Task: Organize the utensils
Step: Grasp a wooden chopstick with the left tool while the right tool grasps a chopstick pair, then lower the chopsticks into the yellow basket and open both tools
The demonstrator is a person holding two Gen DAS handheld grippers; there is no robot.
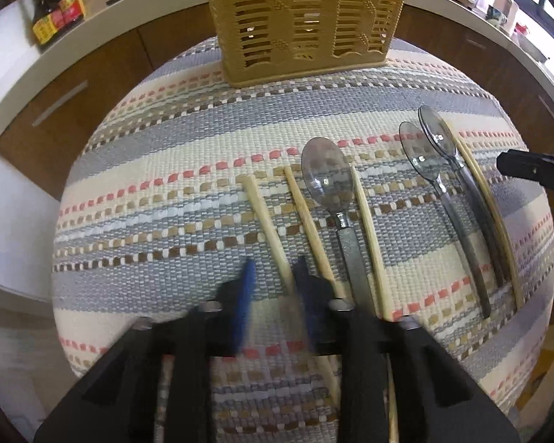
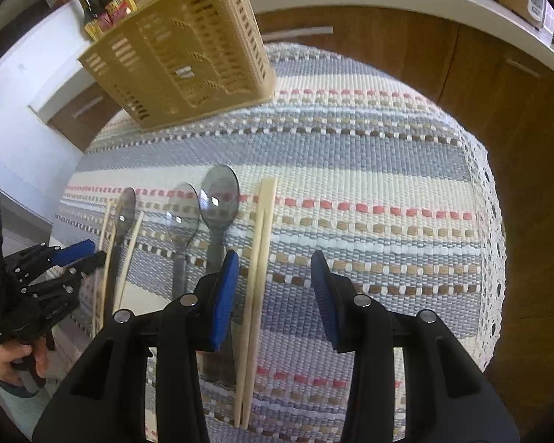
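Utensil basket [image 1: 303, 18] stands at far edge of tabletop [image 1: 166, 147]. In front: row of chopsticks [image 1: 266, 221] & spoons [image 1: 328, 177], w/ two more spoons [image 1: 421, 155] further right, chopstick pair [image 2: 258, 243] rightmost.

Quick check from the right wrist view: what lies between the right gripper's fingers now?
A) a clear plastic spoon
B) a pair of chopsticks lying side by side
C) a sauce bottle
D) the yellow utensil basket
B: in the right wrist view the pair of chopsticks lies flat on the striped cloth in the gap of the right gripper, whose pads stand apart and do not touch it.
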